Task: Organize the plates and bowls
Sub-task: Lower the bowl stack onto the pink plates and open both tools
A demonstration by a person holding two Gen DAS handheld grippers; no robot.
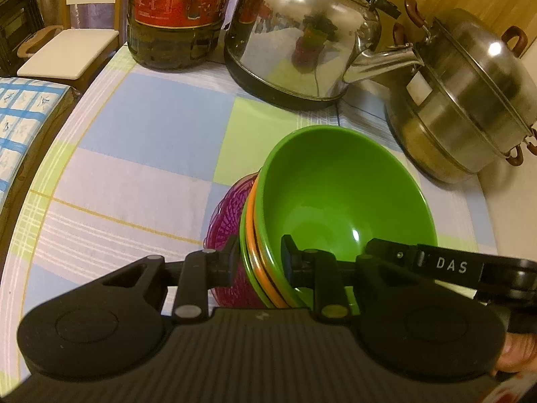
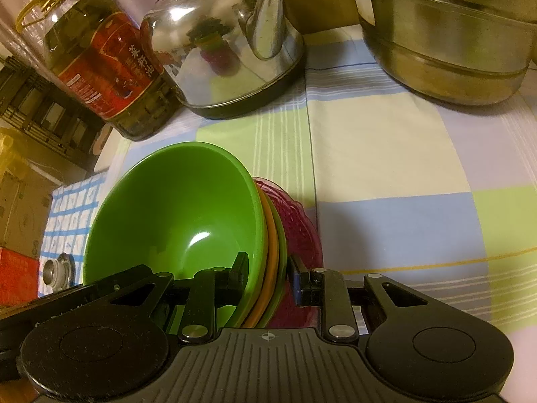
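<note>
A stack of dishes is held between both grippers above the checked tablecloth [image 1: 144, 134]: a green bowl [image 1: 339, 198] on top, an orange and a green rim under it, and a purple ribbed plate [image 1: 225, 235] at the bottom. My left gripper [image 1: 260, 262] is shut on one side of the stack's rims. My right gripper [image 2: 268, 275] is shut on the opposite side, one finger inside the green bowl [image 2: 181, 211], the other against the purple plate [image 2: 298, 221]. The right gripper's black body [image 1: 446, 265] shows across the bowl in the left wrist view.
A steel kettle [image 1: 302, 37] and a big oil bottle [image 1: 174, 16] stand at the back of the table. A lidded steel pot [image 1: 470, 100] stands at the back right. A chair [image 1: 70, 50] and a blue-checked cloth [image 1: 20, 124] lie beyond the table's left edge.
</note>
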